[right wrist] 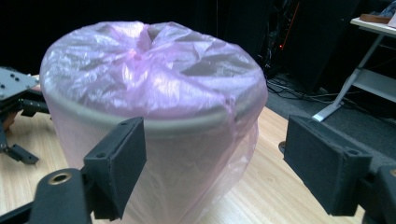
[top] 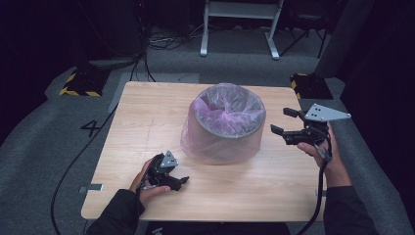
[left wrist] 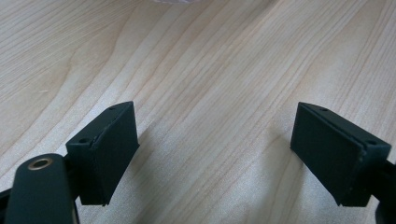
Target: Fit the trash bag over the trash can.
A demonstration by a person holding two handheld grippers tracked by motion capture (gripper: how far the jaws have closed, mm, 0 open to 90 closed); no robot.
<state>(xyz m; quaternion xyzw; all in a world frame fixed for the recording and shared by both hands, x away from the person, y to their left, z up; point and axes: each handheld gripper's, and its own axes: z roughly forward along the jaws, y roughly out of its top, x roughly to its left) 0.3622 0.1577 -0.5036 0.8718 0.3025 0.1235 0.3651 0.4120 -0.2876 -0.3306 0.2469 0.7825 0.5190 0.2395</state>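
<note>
Dark room with grey carpet; light wooden table (top: 147, 122) at centre. High view: round bin (top: 226, 128) near the table's middle, lined with a pink bag (top: 227, 105) folded down over the rim and hanging loose down the outer wall. Left gripper (top: 180, 182) low over the front of the table, well apart from the bin, jaws apart and empty. Right gripper (top: 284, 121) raised just beside the bin's right side, jaws apart, nothing between them.

Left gripper view: bare wood grain (left wrist: 210, 93) between widely parted jaws — no contact with anything.

Right gripper view: bin (right wrist: 154, 126) straight ahead at rim height, bag (right wrist: 149, 79) bunched in folds over the mouth, pads either side of the near wall. Best pinched at the loose film below the rim — not the hard wall — with the other gripper brought in to steady the bin against tipping.
</note>
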